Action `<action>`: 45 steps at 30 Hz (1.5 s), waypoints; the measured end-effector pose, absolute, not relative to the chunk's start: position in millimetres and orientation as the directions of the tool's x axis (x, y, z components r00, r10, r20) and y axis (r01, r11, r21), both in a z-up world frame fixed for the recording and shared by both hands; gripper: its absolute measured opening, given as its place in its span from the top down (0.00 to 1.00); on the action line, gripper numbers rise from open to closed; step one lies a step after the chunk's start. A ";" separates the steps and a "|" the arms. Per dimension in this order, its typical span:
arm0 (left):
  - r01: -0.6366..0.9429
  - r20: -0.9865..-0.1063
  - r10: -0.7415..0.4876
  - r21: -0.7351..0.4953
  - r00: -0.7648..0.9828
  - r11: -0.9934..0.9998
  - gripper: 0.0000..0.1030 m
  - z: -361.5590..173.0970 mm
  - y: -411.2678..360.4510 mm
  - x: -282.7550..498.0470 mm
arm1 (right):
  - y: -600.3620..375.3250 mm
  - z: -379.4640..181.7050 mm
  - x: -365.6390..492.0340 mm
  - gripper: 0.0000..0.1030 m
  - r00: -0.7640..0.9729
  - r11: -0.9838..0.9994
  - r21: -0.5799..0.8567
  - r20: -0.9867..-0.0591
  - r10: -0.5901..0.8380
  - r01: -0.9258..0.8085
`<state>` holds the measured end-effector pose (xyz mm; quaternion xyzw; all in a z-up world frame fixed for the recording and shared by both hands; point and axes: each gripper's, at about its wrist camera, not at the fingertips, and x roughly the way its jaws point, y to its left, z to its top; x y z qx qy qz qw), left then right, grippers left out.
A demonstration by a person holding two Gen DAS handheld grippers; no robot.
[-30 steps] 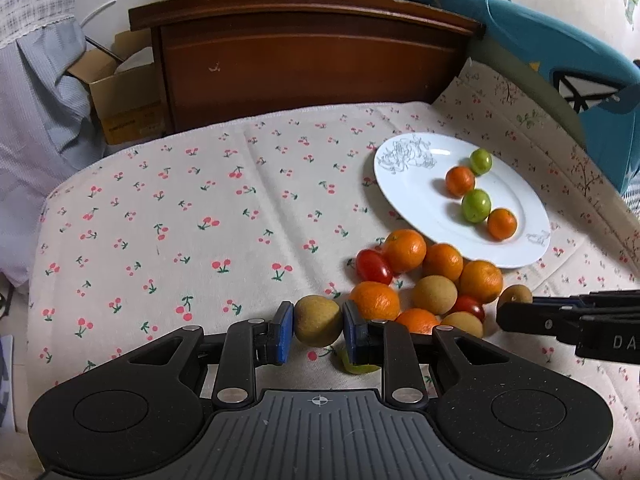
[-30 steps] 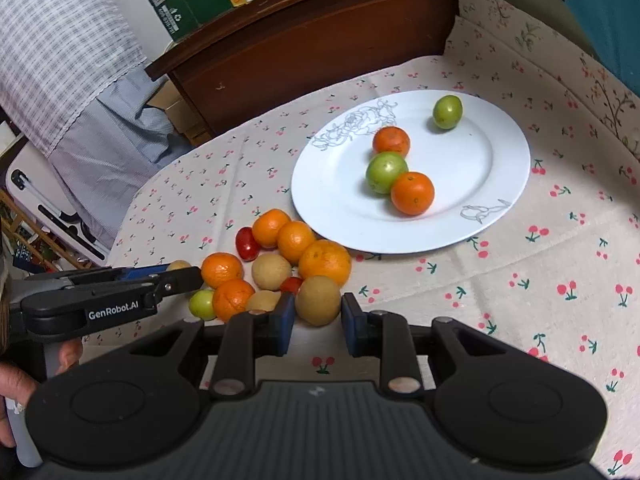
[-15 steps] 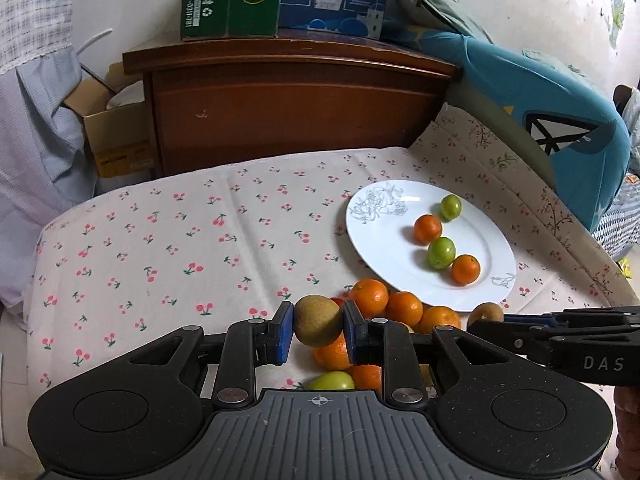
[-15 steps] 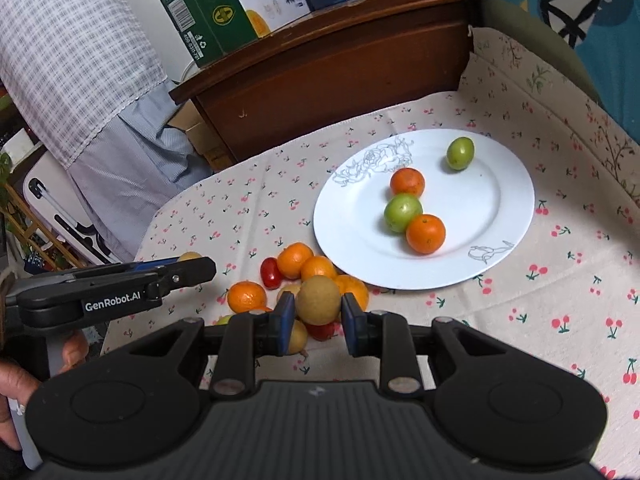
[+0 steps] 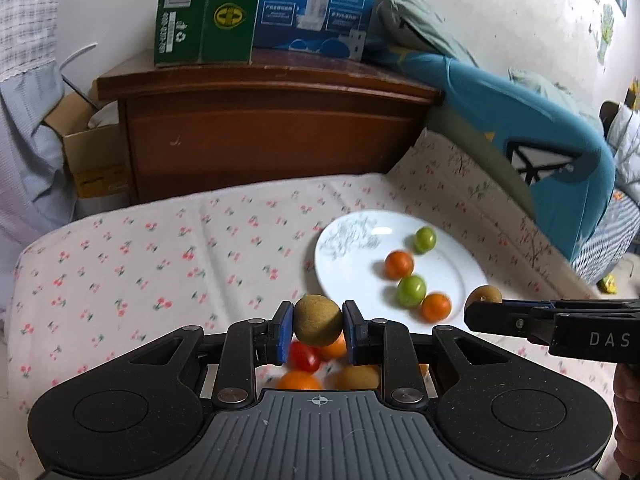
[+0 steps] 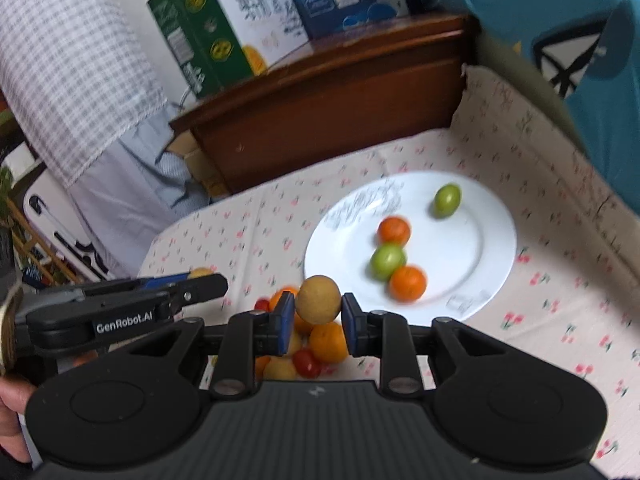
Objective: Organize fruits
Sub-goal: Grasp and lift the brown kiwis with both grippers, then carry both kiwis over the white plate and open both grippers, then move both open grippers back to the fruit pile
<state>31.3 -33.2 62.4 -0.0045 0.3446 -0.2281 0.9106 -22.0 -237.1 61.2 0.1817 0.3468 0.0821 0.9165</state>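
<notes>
My left gripper [image 5: 318, 322] is shut on a brown round fruit [image 5: 318, 318] and holds it above the fruit pile [image 5: 316, 364]. My right gripper [image 6: 318, 310] is shut on a second brown round fruit [image 6: 318, 299], also lifted above the pile [image 6: 316, 348]. The white plate [image 5: 352, 240] lies ahead to the right with two oranges and two green fruits on it; it also shows in the right wrist view [image 6: 492, 248]. The right gripper shows at the right of the left wrist view [image 5: 480, 308] with its fruit [image 5: 482, 295]. The left gripper shows at the left of the right wrist view [image 6: 212, 280].
A cherry-print cloth [image 5: 160, 264] covers the surface. A wooden headboard [image 5: 260, 136] with cardboard boxes [image 5: 208, 12] on top stands behind. A blue cushion [image 5: 520, 120] lies at the right. A cardboard box [image 5: 92, 160] sits at the back left.
Both grippers have risen with their brown fruits, from table level at the pile to well above it. The pile now sits lower in both views.
</notes>
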 end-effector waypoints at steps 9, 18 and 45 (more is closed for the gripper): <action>0.436 -0.614 -0.451 -0.187 0.648 0.881 0.77 67.1 -55.0 53.0 | -271.2 64.2 0.1 0.75 0.763 0.915 0.399 -0.608 0.219 0.056; 0.465 -0.657 -0.459 -0.182 0.598 0.866 0.77 44.6 -86.7 73.2 | -289.3 39.7 18.2 0.75 0.715 0.906 0.391 -0.679 0.166 0.161; 0.444 -0.689 -0.368 -0.074 0.624 0.893 0.32 52.9 -103.1 77.2 | -294.3 32.0 31.2 0.71 0.718 0.881 0.423 -0.679 0.154 0.211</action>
